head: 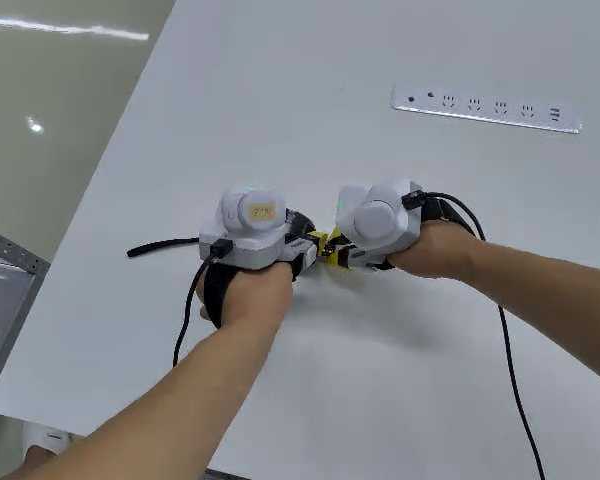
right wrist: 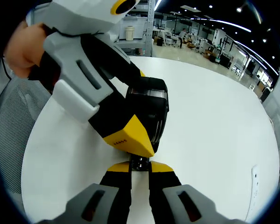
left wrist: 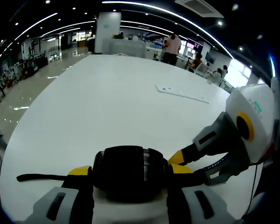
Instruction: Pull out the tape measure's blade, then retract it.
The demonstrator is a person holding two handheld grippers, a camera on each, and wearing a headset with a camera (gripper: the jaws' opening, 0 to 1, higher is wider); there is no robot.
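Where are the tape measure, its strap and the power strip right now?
tape measure (left wrist: 130, 172), left gripper view, middle of its black case.
strap (head: 160, 245), head view, midway along its black length.
power strip (head: 485, 108), head view, centre of its white top face.

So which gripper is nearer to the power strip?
Right. The right gripper is apart from the power strip but on its side; the left gripper, holding the tape measure, is farther.

Bright, even light from ceiling strips (left wrist: 177, 17) above me; soft shadows on the white table (head: 310, 80), glare on the floor (head: 60, 90), edges bend
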